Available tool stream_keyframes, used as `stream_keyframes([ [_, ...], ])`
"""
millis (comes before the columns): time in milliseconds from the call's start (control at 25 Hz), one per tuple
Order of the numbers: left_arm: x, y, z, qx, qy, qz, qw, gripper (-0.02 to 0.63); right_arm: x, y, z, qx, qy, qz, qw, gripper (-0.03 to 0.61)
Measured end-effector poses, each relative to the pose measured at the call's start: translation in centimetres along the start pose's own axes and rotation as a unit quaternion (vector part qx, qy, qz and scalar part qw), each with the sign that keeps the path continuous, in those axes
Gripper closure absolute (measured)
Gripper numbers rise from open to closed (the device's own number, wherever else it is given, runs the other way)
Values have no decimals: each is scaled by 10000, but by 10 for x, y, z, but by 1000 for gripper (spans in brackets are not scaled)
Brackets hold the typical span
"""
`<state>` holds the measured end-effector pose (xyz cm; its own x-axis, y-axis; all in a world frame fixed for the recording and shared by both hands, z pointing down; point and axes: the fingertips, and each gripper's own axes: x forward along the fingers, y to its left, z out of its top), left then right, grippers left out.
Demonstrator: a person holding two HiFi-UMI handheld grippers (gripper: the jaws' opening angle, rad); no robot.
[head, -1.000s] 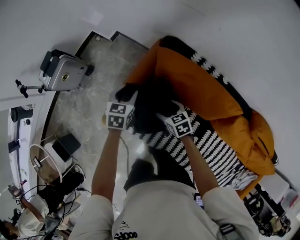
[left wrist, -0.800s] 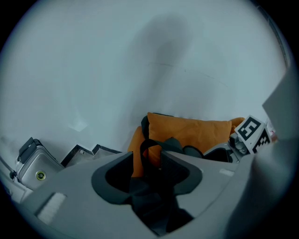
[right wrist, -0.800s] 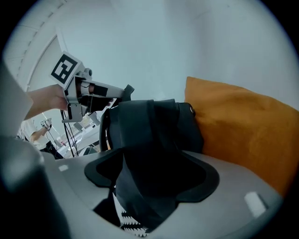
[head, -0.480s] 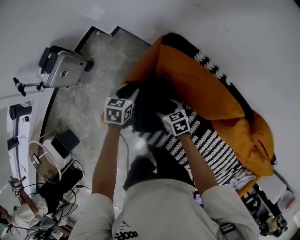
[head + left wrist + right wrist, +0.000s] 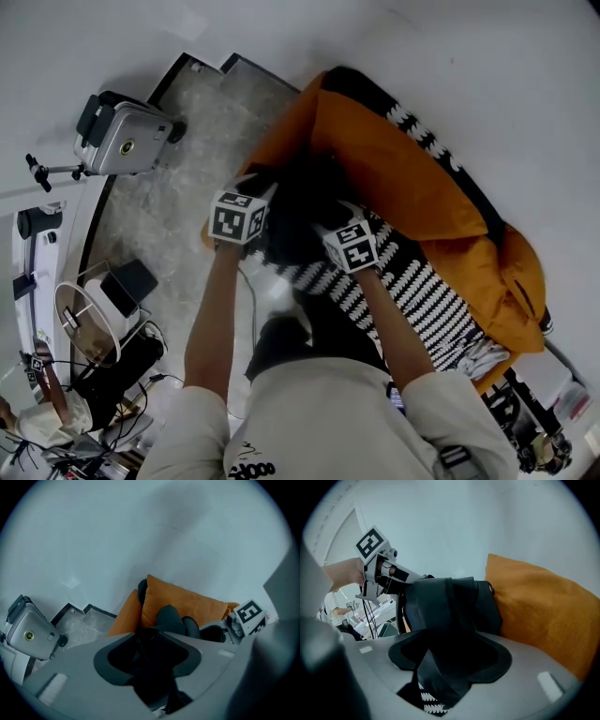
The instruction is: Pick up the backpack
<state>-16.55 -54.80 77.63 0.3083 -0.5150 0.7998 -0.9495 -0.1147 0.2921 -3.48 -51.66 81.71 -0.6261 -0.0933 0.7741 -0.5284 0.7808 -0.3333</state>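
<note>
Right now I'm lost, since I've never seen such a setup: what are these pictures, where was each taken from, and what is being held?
There is no robot here: a person holds a hand-operated claw in each hand. The head view comes from a camera on the person's head, looking down. The other two come from cameras riding on the left claw and the right claw. A black backpack lies against an orange cushion on a black-and-white patterned cover. Both claws' jaws have just been closing and now pinch the backpack's black fabric.
</note>
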Motion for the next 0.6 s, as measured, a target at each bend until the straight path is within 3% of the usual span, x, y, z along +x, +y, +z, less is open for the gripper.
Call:
stream_keyframes([
  [200,-2,-3,-5,-170,224,-391,9988,434,-1,1,-2,9,24,-2,10000,301],
  [360,-5,-3,-4,-403,162,-492,9978,433,-1,-1,-2,7,0,8,10000,304],
  [600,-4,-5,-9,-403,400,-549,9969,447,-4,0,-1,0,17,-34,10000,316],
])
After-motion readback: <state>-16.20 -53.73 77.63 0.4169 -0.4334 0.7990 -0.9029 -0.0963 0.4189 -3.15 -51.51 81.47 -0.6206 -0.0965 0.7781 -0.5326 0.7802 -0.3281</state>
